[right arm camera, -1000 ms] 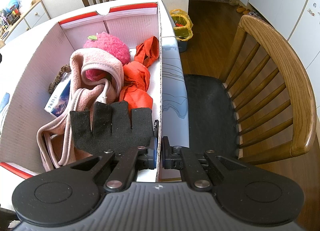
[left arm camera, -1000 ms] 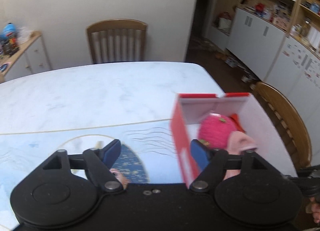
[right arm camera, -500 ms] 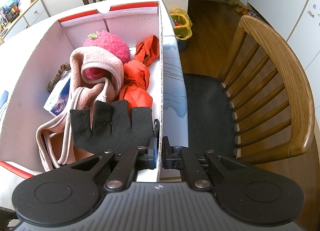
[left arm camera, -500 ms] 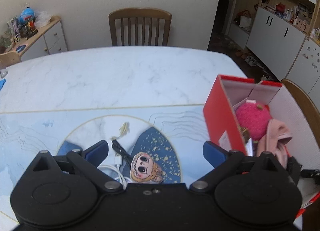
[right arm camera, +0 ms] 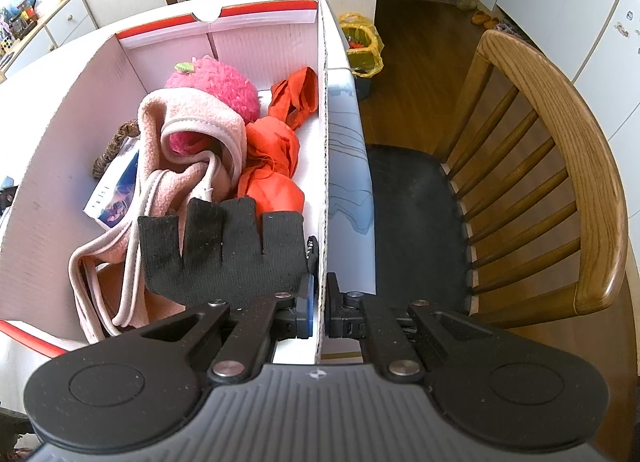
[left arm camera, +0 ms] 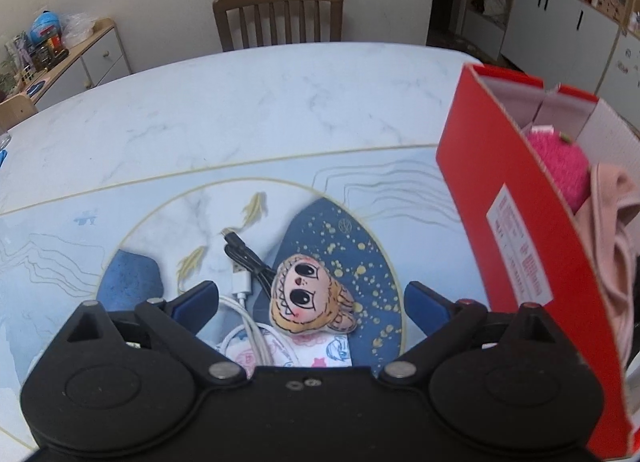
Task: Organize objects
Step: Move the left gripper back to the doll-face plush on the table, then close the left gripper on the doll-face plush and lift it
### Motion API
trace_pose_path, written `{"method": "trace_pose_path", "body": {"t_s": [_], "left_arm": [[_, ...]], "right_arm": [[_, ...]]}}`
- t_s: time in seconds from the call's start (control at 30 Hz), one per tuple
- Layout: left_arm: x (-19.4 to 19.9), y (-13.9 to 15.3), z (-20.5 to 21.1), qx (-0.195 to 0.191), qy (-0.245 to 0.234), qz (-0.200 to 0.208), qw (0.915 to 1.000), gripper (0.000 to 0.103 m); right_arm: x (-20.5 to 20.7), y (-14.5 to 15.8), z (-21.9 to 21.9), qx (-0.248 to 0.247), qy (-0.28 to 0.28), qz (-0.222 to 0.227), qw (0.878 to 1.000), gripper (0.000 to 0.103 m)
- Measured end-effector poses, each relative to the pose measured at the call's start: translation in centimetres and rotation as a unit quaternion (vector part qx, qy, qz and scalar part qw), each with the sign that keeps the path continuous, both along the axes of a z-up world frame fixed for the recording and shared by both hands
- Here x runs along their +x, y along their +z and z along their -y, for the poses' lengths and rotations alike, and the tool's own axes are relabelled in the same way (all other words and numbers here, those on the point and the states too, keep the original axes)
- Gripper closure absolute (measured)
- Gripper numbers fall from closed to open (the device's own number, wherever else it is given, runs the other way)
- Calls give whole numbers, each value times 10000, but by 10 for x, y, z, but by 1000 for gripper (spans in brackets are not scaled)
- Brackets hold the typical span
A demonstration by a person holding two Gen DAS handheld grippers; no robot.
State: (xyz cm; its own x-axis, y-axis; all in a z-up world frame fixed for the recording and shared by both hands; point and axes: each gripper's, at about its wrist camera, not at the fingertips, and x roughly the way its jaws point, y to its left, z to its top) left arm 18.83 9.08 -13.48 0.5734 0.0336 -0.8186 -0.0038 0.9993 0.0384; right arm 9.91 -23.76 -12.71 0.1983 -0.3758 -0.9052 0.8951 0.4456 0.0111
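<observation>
The left claw is being held wide apart above the tabletop, with nothing pressed by its pads. Its jaws have just been opening. Between the 2 blue pads, a plush doll face is lying on the printed mat, and a white cable and a black cable are lying beside it at 9 o'clock. The red box is standing at 3 o'clock of the doll.

The right claw is being kept together on the right wall of the box, which is clamped between its pads. Inside the box a black glove, a pink scarf, a pink knitted hat and an orange cloth are lying. A wooden chair is standing at 3 o'clock of the box.
</observation>
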Motion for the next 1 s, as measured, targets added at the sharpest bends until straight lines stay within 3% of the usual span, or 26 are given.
{"method": "trace_pose_path", "body": {"t_s": [0.23,0.43,0.53,0.77,1.0], "left_arm": [[4,-13,7,197,-116,-60,9997,17],[7,-18,7,221,-84,-160,9996,37],[8,-20,6,224,-71,-194,9995,56],[6,-11,3,38,-35,-120,9999,59],[1,19,5,-231,-30,18,9997,59]], "right_arm": [[1,0,0,-2,-7,-17,10000,99],[1,-1,0,6,-21,-19,10000,99],[1,-1,0,12,-29,-17,10000,99],[1,-1,0,9,-41,-10,10000,99],[1,-2,0,9,-64,3,10000,99]]}}
